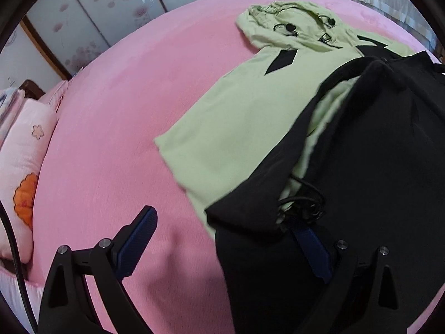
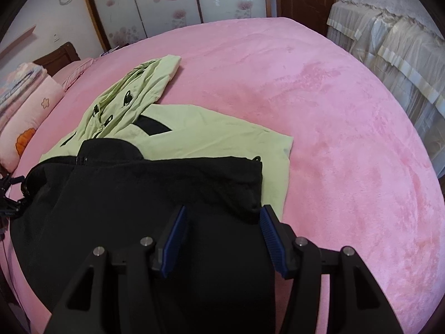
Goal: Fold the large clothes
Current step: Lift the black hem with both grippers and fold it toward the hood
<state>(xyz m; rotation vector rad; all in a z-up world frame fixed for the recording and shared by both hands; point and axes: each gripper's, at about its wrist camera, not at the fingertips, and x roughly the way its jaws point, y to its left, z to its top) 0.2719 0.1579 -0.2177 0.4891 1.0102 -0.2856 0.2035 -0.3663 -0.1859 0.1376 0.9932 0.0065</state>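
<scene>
A light green and black hooded jacket (image 1: 236, 128) lies on the pink bed (image 1: 116, 144). Its black lower half (image 1: 375, 167) is folded up over the green body, and the hood (image 1: 281, 22) lies at the far end. My left gripper (image 1: 222, 231) is open, its right finger under or against the black fold's corner with the drawcord. In the right wrist view the jacket (image 2: 194, 139) lies left of centre with the black part (image 2: 139, 194) nearest. My right gripper (image 2: 222, 222) is open, its fingers either side of the black fabric's right edge.
A pink pillow with an orange flower (image 1: 22, 172) lies at the bed's left side, also in the right wrist view (image 2: 27, 117). Sliding wardrobe doors (image 2: 167, 0) stand behind the bed. A cream-covered piece of furniture (image 2: 389, 44) stands to the right.
</scene>
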